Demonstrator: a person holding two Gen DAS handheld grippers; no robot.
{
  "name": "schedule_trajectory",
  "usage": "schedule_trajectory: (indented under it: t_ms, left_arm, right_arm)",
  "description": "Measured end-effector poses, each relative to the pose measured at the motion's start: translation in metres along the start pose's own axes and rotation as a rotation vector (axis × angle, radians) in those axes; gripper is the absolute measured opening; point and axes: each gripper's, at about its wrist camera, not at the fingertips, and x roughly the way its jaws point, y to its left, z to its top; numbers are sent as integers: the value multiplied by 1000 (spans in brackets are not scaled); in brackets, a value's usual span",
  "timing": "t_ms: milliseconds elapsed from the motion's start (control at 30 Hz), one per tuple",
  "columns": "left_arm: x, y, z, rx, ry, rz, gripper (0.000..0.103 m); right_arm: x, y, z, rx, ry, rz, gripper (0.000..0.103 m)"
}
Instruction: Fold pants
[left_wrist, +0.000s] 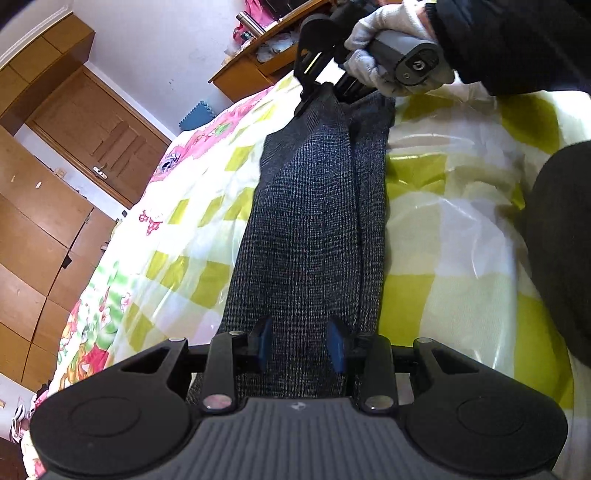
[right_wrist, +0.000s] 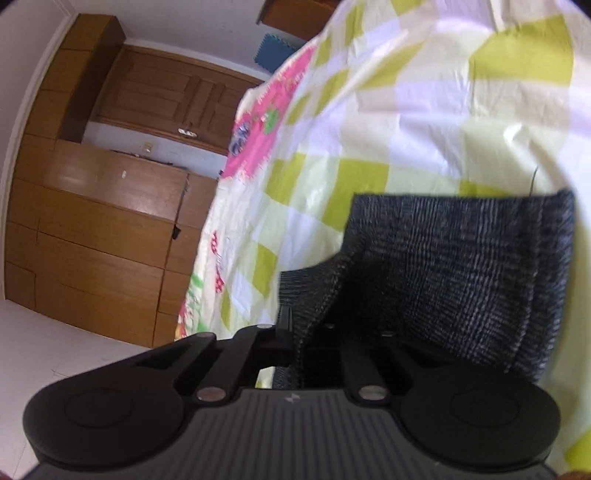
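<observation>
Dark grey checked pants (left_wrist: 310, 221) lie stretched lengthwise on the bed, legs together. My left gripper (left_wrist: 301, 345) hovers over the near end with its blue-padded fingers (left_wrist: 264, 341) apart, cloth lying between them. My right gripper (left_wrist: 321, 92), held by a white-gloved hand, grips the far end of the pants. In the right wrist view the pants' cloth (right_wrist: 443, 273) drapes over the gripper (right_wrist: 317, 332) and hides its fingertips; the fabric is lifted off the sheet.
The bed has a yellow-green and white checked sheet (left_wrist: 443, 258) under clear plastic, with a pink cartoon blanket (left_wrist: 192, 147) at the left. Wooden wardrobes and a door (left_wrist: 92, 129) stand beyond the bed. A wooden desk (left_wrist: 251, 66) is at the far end.
</observation>
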Motion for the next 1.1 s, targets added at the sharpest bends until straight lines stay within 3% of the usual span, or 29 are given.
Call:
schedule_trajectory:
  t_ms: [200, 267, 333, 467, 567, 767, 833, 933, 1100]
  left_arm:
    - [4, -1, 8, -1, -32, 5, 48]
    - [9, -7, 7, 9, -28, 0, 48]
    - [14, -12, 5, 22, -17, -3, 47]
    - [13, -10, 6, 20, -13, -8, 47]
    - [12, -10, 8, 31, -16, -11, 48]
    - [9, -9, 16, 19, -57, 12, 48]
    - [12, -10, 17, 18, -56, 17, 48]
    - [18, -19, 12, 37, -36, 8, 48]
    - [9, -20, 7, 61, -44, -9, 47]
  right_arm:
    - [-60, 22, -4, -208, -141, 7, 5]
    - [-56, 14, -9, -282, -131, -68, 5]
    - [-40, -10, -3, -209, -61, -158, 7]
    - [-37, -33, 7, -74, -24, -105, 10]
    - [-38, -19, 14, -148, -41, -136, 5]
    - [-48, 24, 16, -288, -87, -9, 4]
    - [-37, 24, 18, -299, -67, -59, 4]
    - [-23, 1, 16, -308, -25, -261, 7]
    - [-47, -21, 17, -238, -15, -246, 7]
